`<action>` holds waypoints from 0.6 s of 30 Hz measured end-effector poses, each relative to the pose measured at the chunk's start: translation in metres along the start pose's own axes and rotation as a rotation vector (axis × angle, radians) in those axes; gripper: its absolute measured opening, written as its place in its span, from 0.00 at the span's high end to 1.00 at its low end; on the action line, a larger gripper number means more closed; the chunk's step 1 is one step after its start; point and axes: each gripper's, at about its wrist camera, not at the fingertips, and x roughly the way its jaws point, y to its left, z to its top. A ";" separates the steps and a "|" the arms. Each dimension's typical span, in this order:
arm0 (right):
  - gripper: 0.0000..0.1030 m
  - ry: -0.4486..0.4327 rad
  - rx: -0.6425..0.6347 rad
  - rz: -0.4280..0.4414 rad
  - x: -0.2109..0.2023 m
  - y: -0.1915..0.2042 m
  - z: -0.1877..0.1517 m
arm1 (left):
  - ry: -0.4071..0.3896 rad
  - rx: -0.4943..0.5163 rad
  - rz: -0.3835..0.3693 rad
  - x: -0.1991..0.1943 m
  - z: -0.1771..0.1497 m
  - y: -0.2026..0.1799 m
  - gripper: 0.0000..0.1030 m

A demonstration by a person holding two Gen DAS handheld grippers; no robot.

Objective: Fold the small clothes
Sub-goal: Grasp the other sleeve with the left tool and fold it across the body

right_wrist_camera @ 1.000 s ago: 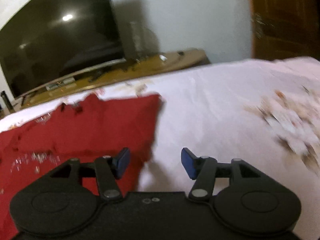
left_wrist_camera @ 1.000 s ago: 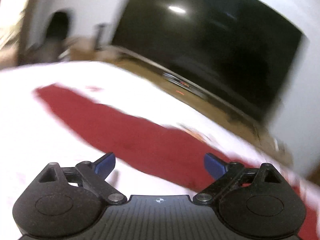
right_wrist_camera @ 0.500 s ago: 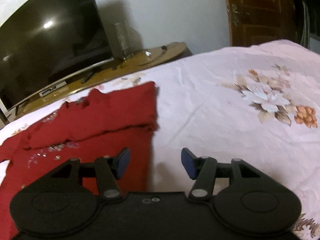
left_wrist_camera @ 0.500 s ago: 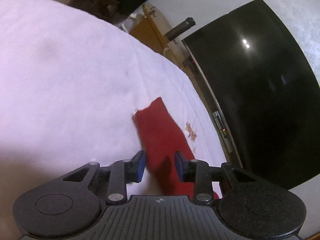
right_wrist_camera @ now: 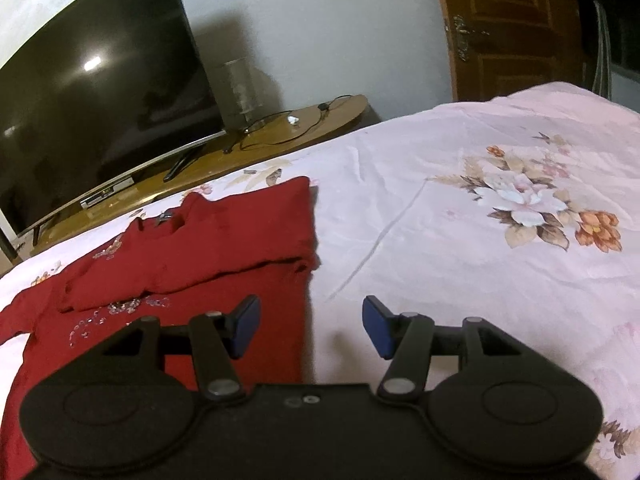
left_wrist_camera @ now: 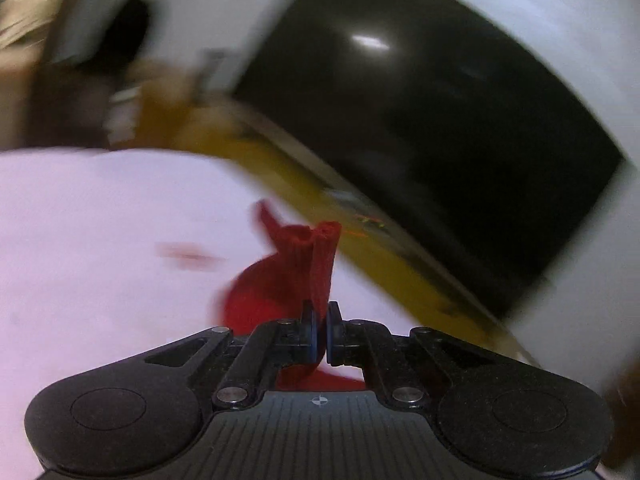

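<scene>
A small red top (right_wrist_camera: 192, 248) with sequins lies on the white flowered bedsheet (right_wrist_camera: 460, 248), one sleeve folded across its body. In the blurred left wrist view my left gripper (left_wrist_camera: 319, 332) is shut on the red sleeve (left_wrist_camera: 316, 256), whose cuff stands up beyond the pads, lifted off the sheet (left_wrist_camera: 100, 240). My right gripper (right_wrist_camera: 310, 326) stands open just above the sheet at the top's right edge, with nothing between its blue pads (right_wrist_camera: 376, 326). Its left finger hangs over the red cloth.
A large dark television (right_wrist_camera: 100, 92) stands on a wooden stand (right_wrist_camera: 280, 136) beyond the bed's far edge, with cables and a grey cylinder (right_wrist_camera: 240, 88) beside it. A wooden door (right_wrist_camera: 512, 28) is at the back right. The flower print (right_wrist_camera: 532, 200) marks the sheet's right part.
My left gripper has shut on the red sleeve end and lifted it off the sheet, swinging towards the television. The right gripper kept its opening and shifted slightly.
</scene>
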 end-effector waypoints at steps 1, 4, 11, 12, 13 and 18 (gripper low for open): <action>0.46 0.003 0.008 0.000 0.008 -0.004 -0.001 | 0.018 0.060 -0.046 0.004 -0.009 -0.034 0.97; 0.46 0.011 0.036 0.009 0.005 -0.012 0.001 | 0.074 0.203 -0.178 0.016 -0.049 -0.129 0.96; 0.46 -0.006 0.081 0.036 -0.054 -0.040 0.006 | 0.265 0.488 -0.335 0.043 -0.182 -0.286 0.96; 0.46 -0.004 0.089 0.035 -0.055 -0.046 0.005 | 0.301 0.530 -0.341 0.046 -0.203 -0.300 0.96; 0.46 0.001 0.097 0.034 -0.057 -0.050 0.006 | 0.327 0.564 -0.343 0.049 -0.220 -0.310 0.96; 0.41 0.015 0.136 0.059 -0.056 -0.062 0.011 | 0.350 0.745 -0.313 0.037 -0.278 -0.338 0.93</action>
